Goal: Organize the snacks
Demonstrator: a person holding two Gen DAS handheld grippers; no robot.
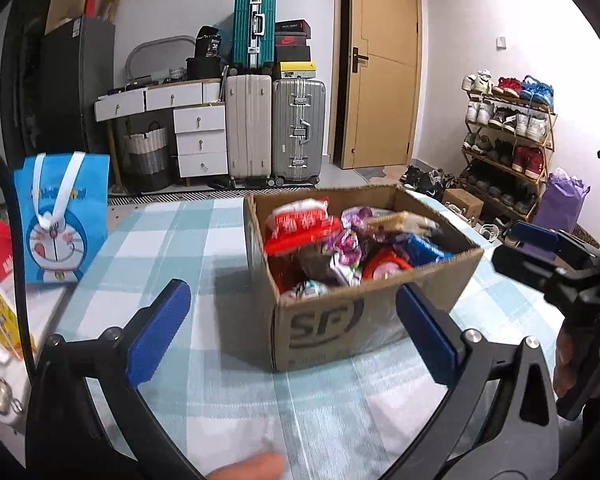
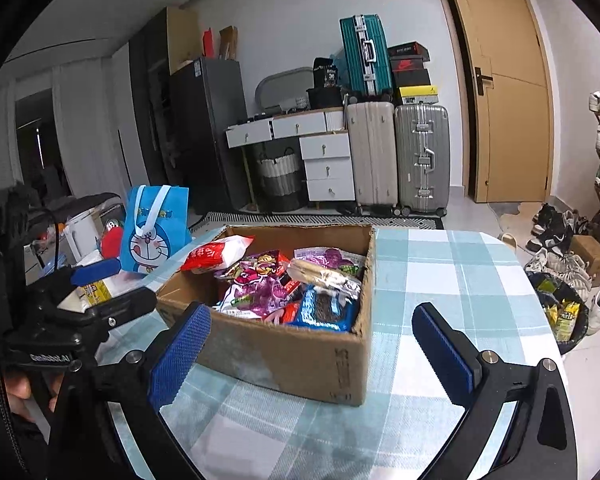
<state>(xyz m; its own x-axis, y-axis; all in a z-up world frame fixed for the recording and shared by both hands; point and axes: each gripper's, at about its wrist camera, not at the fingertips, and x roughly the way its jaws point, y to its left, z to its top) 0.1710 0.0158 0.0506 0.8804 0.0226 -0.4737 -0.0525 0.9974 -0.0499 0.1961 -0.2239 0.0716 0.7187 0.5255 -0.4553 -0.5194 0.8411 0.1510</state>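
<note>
The cardboard box (image 1: 340,280) of snacks (image 2: 292,284) sits on the checked tablecloth (image 2: 440,280); left gripper (image 1: 292,332) and right gripper (image 2: 312,348) hover before it, jaws spread wide, holding nothing

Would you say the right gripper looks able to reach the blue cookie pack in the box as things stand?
Probably yes. The right gripper is open and empty, the cardboard box has no lid, and the blue cookie pack lies on top near the front wall, with nothing over it.
</note>
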